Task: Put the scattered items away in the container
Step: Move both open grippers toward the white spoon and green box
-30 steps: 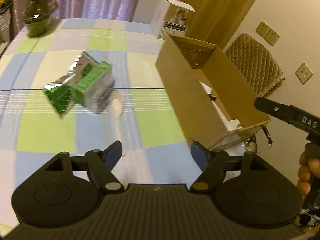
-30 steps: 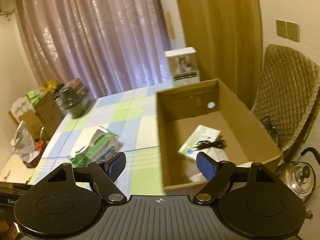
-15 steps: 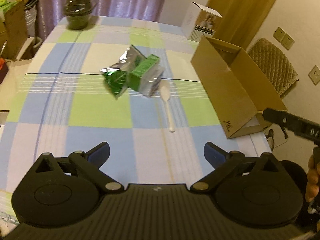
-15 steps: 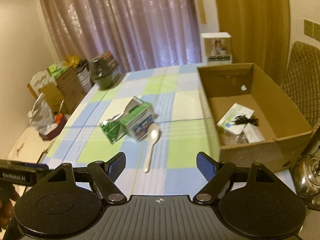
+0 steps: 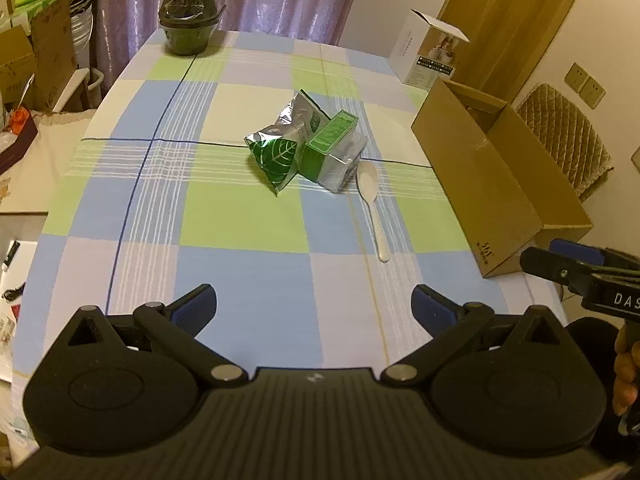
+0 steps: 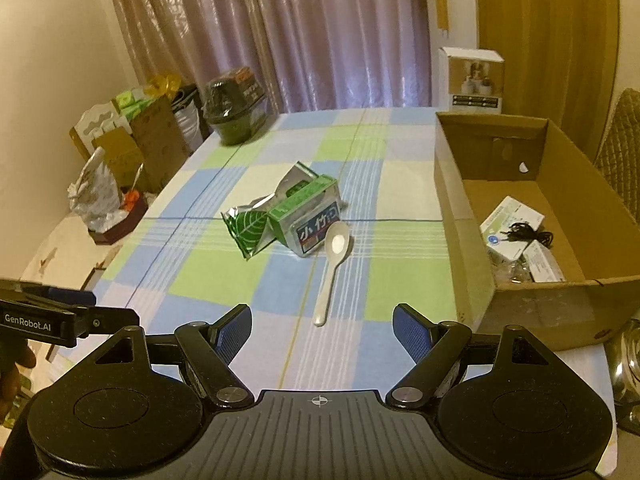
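A green foil bag with a leaf print leans against a green and silver carton mid-table. A white spoon lies just right of them, handle toward me. The open cardboard box stands at the table's right edge and holds white packets and a black cable. My left gripper hovers over the near edge, its jaws opening with nothing between them. My right gripper stands open and empty just short of the spoon's handle.
A dark lidded bowl sits at the far left corner, a white product box at the far right. A wicker chair stands behind the box, a steel kettle beside it. Boxes and bags crowd the left.
Both grippers have drawn back from the box toward the near table edge and swung left to face the bag, carton and spoon. The left jaws have spread wider.
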A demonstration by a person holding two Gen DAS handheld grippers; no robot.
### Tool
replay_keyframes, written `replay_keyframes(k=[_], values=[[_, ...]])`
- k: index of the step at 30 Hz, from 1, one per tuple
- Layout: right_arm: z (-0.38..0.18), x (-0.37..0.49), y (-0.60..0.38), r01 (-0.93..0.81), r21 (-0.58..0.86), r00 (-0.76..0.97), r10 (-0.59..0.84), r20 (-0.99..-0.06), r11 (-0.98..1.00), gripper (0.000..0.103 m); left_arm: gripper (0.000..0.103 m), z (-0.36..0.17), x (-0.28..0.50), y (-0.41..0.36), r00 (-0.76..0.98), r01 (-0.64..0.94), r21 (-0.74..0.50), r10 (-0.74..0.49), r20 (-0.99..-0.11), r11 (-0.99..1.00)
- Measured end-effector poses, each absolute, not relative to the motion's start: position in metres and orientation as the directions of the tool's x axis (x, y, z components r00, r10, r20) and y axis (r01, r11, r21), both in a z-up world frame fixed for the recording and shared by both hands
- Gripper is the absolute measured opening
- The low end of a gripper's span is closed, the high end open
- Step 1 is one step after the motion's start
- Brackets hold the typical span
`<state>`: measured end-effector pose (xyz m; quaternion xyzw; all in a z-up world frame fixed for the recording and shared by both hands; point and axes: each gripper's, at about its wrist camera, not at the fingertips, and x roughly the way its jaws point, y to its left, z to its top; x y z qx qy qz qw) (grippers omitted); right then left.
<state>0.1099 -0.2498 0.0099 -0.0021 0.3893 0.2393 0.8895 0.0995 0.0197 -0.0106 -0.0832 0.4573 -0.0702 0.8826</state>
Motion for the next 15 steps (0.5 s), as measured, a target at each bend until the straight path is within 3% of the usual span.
replay_keyframes(k=[15], values=[[-0.026,0.166,-0.211,-0.453,0.137,0.555,0.399,-0.73,0.881,0.083,0.101,-0.031,0.159,0.018,0.546,0.214,-0.081,-0.188,-0.817,0.973]])
